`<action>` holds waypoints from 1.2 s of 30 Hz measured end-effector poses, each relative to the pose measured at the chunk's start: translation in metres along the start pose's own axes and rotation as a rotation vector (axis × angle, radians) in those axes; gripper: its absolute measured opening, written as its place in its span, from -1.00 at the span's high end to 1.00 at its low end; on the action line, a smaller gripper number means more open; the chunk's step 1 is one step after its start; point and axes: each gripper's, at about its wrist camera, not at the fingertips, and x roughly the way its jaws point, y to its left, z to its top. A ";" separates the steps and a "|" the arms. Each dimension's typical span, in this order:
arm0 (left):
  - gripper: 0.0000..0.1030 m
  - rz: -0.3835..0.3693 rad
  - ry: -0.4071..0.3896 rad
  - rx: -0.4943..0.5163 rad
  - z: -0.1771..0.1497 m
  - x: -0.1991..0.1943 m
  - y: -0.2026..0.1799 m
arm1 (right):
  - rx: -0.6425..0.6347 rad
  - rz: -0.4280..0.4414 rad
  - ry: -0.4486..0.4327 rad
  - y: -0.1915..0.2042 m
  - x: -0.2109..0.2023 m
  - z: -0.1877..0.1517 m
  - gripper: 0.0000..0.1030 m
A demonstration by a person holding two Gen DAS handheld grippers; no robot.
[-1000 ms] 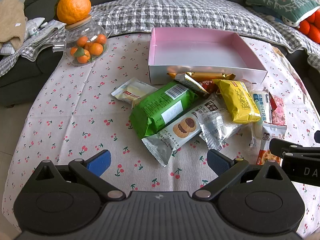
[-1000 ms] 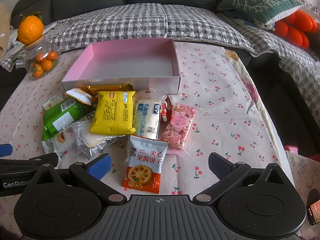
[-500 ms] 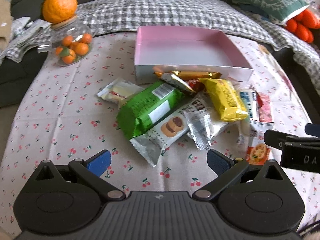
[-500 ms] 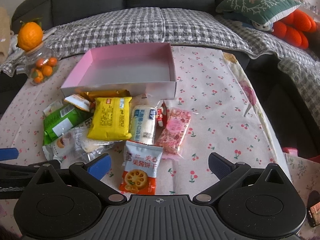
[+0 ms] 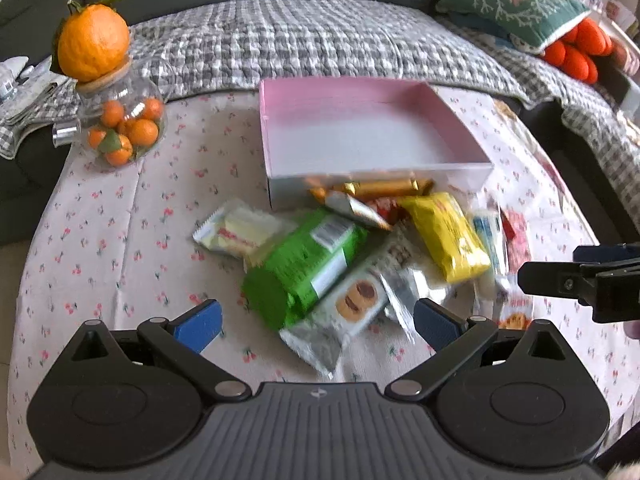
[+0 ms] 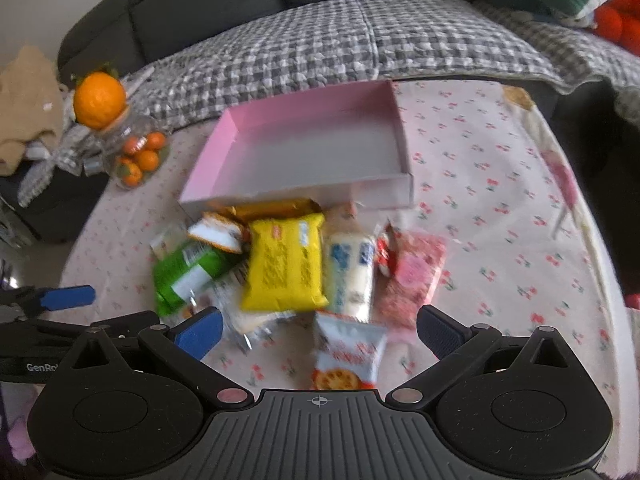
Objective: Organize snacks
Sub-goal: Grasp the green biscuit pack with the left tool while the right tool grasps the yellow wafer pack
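Note:
A pile of snack packets lies on the cherry-print tablecloth in front of an empty pink box (image 5: 372,136) (image 6: 312,152). The pile holds a green packet (image 5: 308,268) (image 6: 188,272), a yellow packet (image 5: 448,236) (image 6: 286,264), a silver biscuit packet (image 5: 348,312), a white-and-blue bar (image 6: 350,276), a pink packet (image 6: 414,272) and a white-and-red jam-biscuit packet (image 6: 348,360). My left gripper (image 5: 316,324) is open, its fingers either side of the green and silver packets. My right gripper (image 6: 318,330) is open over the jam-biscuit packet, touching nothing.
A glass jar of small oranges (image 5: 120,128) (image 6: 136,152) topped by a large orange (image 5: 93,42) stands at the table's back left. A sofa with a checked blanket (image 5: 320,36) runs behind the table. A green cushion (image 5: 516,8) lies at the right.
Both grippers have moved forward toward the pile, so the packets sit closer between the fingers. Both views are blurred with motion. No packet has been taken hold of.

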 end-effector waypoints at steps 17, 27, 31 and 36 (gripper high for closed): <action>-0.49 -0.161 -0.054 0.116 0.018 0.054 0.022 | 0.161 0.224 0.039 -0.013 0.053 0.019 -0.58; -0.18 -0.153 -0.004 0.168 0.013 0.072 0.025 | 0.093 0.146 0.051 0.001 0.069 0.019 -0.30; -0.14 -0.158 -0.011 0.162 0.012 0.073 0.024 | 0.053 0.110 0.057 0.009 0.076 0.018 -0.23; 0.07 -0.162 -0.006 0.151 0.012 0.076 0.024 | 0.031 0.063 0.057 0.013 0.081 0.016 0.02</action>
